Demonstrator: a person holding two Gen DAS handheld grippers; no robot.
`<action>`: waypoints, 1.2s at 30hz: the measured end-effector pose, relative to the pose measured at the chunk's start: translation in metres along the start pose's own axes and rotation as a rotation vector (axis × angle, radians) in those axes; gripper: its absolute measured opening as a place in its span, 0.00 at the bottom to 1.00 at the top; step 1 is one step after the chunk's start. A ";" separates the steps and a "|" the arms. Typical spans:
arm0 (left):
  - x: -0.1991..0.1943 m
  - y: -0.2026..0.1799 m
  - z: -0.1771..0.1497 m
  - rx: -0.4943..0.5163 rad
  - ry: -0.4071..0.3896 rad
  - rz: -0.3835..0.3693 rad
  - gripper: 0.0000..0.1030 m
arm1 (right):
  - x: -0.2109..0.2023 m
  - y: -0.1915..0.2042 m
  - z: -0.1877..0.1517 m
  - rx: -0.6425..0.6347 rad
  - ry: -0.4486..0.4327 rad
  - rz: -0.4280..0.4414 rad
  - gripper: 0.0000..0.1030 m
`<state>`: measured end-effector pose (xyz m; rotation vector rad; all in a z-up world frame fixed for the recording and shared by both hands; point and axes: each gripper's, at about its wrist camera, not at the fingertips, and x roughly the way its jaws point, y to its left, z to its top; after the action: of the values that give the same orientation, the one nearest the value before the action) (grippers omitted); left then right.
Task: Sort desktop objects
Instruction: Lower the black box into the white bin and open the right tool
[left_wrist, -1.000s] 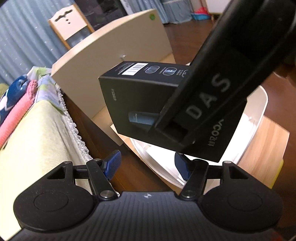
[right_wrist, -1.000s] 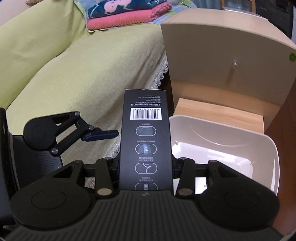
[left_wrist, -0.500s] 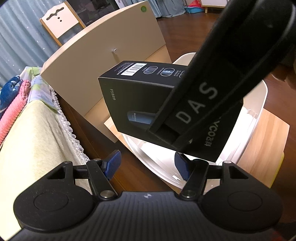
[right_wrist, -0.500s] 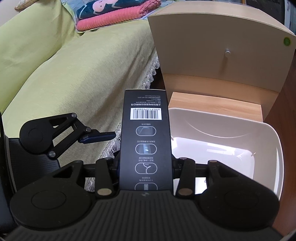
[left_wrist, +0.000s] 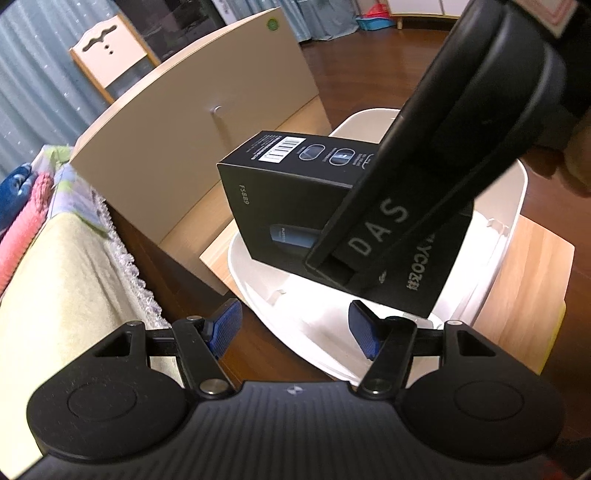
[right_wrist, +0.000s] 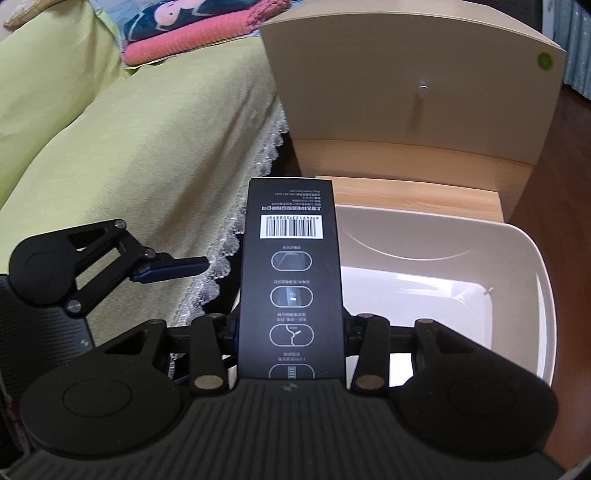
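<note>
Right hand-held gripper (right_wrist: 291, 343): clamped on the long sides of a black box (right_wrist: 291, 280), barcode face up; box held in the air over the near-left rim of a white bin (right_wrist: 532, 280), not yet inside

Left hand-held gripper (left_wrist: 295, 328): blue pads (left_wrist: 223, 326) set wide apart, holding nothing; hovers close beside the box and the bin's near rim

Bin: stands on a wooden surface (right_wrist: 406, 195), looks empty, floor bare and bright; ample room for the box laid flat

Risks, judged: box overhangs the rim on the left, so a release here could catch the edge and tip it out toward the gap by the bed (right_wrist: 147, 147); the left tool sits near enough to be bumped if the box swings left

Beyond: open drawer-like wooden panel (right_wrist: 417, 88) stands upright just behind the bin, closing off the far side; clear room lies above and to the right
</note>
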<state>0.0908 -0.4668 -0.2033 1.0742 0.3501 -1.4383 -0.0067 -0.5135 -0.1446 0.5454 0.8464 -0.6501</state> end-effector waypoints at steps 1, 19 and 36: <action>0.000 0.000 -0.001 0.012 -0.004 -0.004 0.64 | 0.001 -0.002 0.000 0.006 0.000 -0.006 0.38; 0.004 0.003 -0.018 0.125 0.040 0.037 0.64 | 0.065 -0.022 -0.011 0.141 0.092 -0.099 0.38; 0.009 0.006 -0.026 0.153 0.107 0.081 0.64 | 0.119 -0.029 -0.026 0.210 0.172 -0.132 0.38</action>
<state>0.1080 -0.4540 -0.2209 1.2790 0.2725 -1.3549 0.0186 -0.5517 -0.2616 0.7471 0.9882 -0.8270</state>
